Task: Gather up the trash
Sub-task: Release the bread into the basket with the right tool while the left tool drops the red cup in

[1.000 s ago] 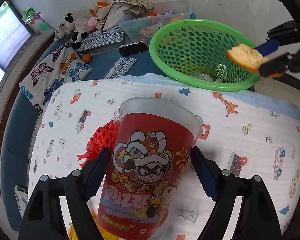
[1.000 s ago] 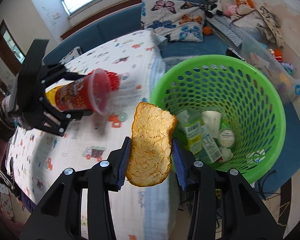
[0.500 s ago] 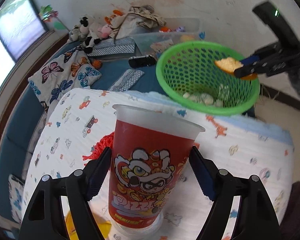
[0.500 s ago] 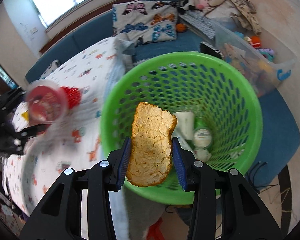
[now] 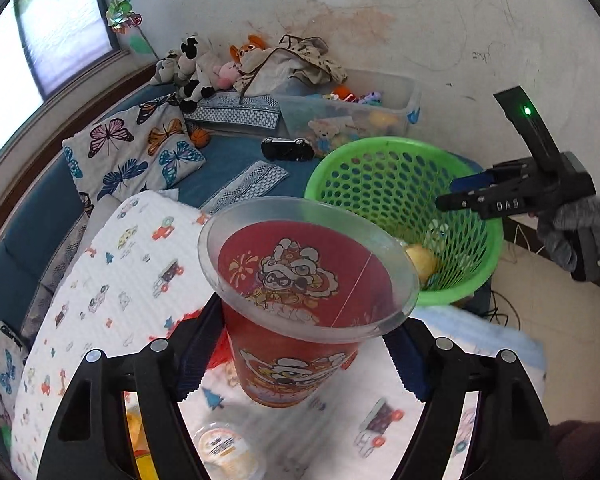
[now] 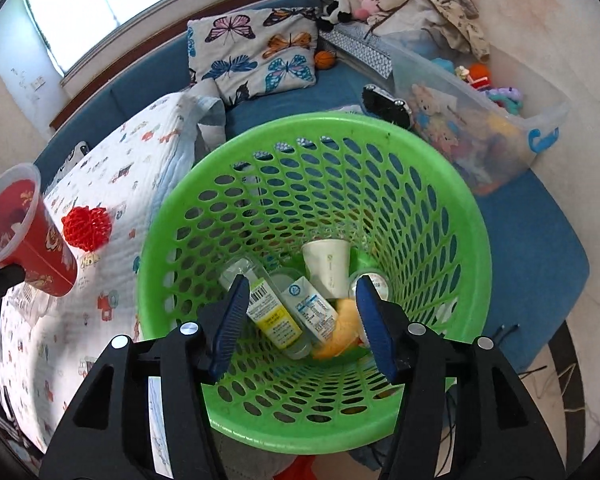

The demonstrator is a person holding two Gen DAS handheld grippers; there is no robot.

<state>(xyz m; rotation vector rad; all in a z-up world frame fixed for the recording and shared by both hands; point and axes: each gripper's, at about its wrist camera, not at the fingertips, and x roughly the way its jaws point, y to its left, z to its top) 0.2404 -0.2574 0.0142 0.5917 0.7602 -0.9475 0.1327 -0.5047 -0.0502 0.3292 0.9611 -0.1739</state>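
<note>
My left gripper (image 5: 300,350) is shut on a red pizza-print plastic cup (image 5: 300,304) and holds it tilted above the white patterned quilt (image 5: 112,264). The cup also shows at the left of the right wrist view (image 6: 24,232). My right gripper (image 6: 302,316) is open and empty right above the green basket (image 6: 172,216). The slice of bread (image 6: 342,330) lies in the basket's bottom among cartons, a bottle and a paper cup (image 6: 328,266). The basket (image 5: 476,216) and my right gripper (image 5: 456,196) also show in the left wrist view.
A red mesh net (image 6: 87,228) lies on the quilt. A round lidded tub (image 5: 224,450) and a yellow wrapper (image 5: 136,432) lie under the left gripper. A clear toy bin (image 5: 364,108), butterfly pillow (image 5: 132,152) and plush toys (image 5: 196,68) stand behind on the blue sofa.
My right gripper opened and the bread slice dropped into the basket. My left gripper lifted the cup higher and tilted its mouth toward the camera while moving toward the basket.
</note>
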